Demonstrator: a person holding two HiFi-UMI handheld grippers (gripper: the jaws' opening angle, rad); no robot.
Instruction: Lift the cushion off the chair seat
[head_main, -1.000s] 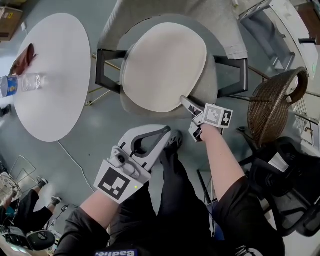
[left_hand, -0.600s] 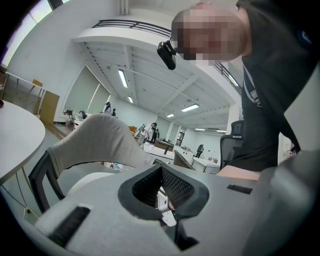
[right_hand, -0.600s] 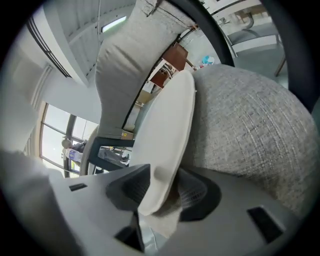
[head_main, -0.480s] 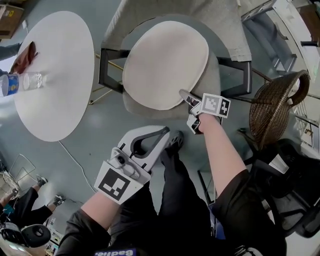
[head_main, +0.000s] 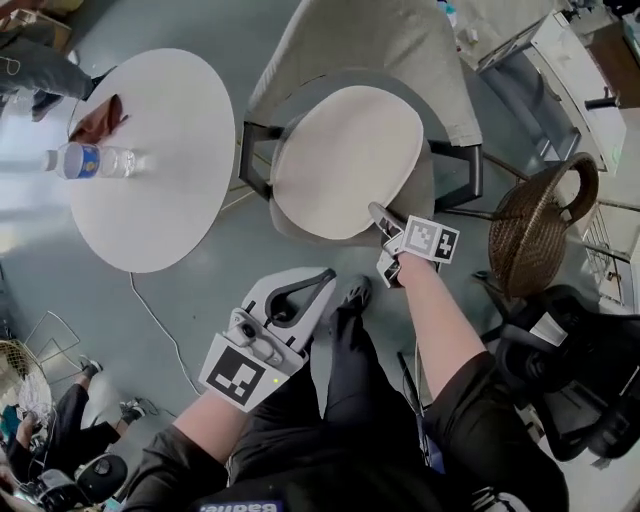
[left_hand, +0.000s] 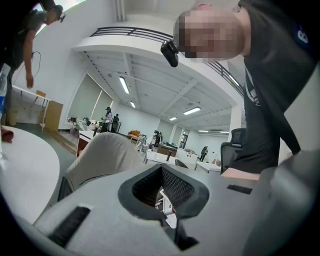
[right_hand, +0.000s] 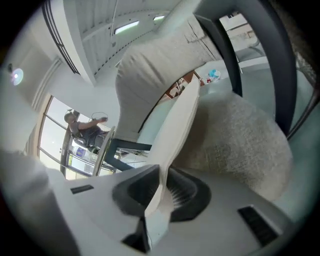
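A round white table fills the upper left of the head view. Right of it, at upper centre, stands the chair, with the pale round cushion over its seat. The cushion's lower right rim runs edge-on between the jaws of the right gripper, which have just been closing and now pinch it. The left gripper, at lower centre, is well apart from the cushion, its jaws together on nothing.

Cushion on chair — table left, basket right, seemingly just apart
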